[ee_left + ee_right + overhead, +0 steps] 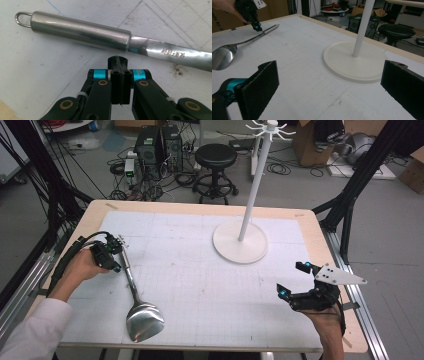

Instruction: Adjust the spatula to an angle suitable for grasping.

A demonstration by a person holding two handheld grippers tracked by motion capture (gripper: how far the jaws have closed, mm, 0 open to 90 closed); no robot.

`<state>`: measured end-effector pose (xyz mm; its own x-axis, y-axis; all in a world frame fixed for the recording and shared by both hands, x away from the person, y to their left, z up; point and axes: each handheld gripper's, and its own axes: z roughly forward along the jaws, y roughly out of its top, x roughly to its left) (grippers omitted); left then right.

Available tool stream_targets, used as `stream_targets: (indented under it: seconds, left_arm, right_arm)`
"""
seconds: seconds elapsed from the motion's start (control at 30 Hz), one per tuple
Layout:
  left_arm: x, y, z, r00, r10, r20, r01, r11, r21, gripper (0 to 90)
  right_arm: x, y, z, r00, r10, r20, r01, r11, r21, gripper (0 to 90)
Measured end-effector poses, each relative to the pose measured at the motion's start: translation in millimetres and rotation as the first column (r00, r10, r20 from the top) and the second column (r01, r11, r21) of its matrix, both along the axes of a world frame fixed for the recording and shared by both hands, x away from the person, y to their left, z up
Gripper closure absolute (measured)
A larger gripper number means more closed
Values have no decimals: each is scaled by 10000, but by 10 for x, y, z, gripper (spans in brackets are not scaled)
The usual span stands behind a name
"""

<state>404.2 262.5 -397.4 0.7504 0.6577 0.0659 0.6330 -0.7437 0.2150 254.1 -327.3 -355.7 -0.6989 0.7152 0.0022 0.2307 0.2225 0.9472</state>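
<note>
A wooden table [310,227] carries a white gridded mat [200,270]. Toward its far right stands a white rack with a round disc base [240,242] and a tall pole. A large stainless-steel spatula with a tubular handle [134,292] lies flat on the mat's left side, blade toward the person, its hanging loop pointing away. The right gripper [295,280] hovers over the mat's right edge, well apart from the spatula, jaws spread wide with nothing between them. The left gripper [118,265] sits just beside the spatula's handle, jaws pressed together on nothing, tips close to the handle's neck.
</note>
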Motion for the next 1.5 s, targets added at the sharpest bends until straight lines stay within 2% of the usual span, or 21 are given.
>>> stream_targets:
  seconds: [0.1,0.13,0.33,0.57,0.67,0.73,1.07,1.2,1.3,1.4,1.5]
  left_arm:
    - [15,-7,-10,9999,95,44,-95,9999,58,899]
    - [24,-18,-29,9994,328,60,-328,9994,-69,898]
    - [56,-23,-40,9997,226,-20,-225,9996,153,898]
    - [48,-40,-45,9993,364,93,-365,9993,59,899]
    - [54,-48,-43,9996,291,-31,-290,9995,80,898]
    - [57,-75,-55,9991,414,53,-413,9991,-62,898]
    - [88,-234,-16,10000,-23,62,22,9999,106,899]
    - [107,-276,-15,10000,-79,43,78,9997,252,898]
    - [100,-293,-28,9999,49,100,-51,9998,178,899]
    - [104,-332,-45,9999,-78,68,76,9995,303,898]
    - [107,-393,-56,9998,-175,101,173,9996,233,898]
  right_arm:
    - [-3,5,3,10000,11,-13,-11,10000,-4,5]
    - [-3,6,5,10000,12,-5,-12,10000,-19,6]
    - [-4,15,15,10000,51,21,-51,10000,5,6]
    - [2,28,9,10000,72,-20,-72,10000,36,6]
    - [9,31,6,10000,79,12,-79,10000,43,6]
    - [8,38,11,9999,100,15,-100,9999,60,6]
    - [8,29,10,10000,71,36,-71,9999,78,5]
    - [5,22,13,9999,82,62,-82,9999,85,6]
    - [3,21,17,9999,91,59,-92,9999,107,6]
    - [-3,26,25,9999,99,63,-100,9999,137,6]
    - [-2,25,28,9999,98,93,-99,9999,112,6]
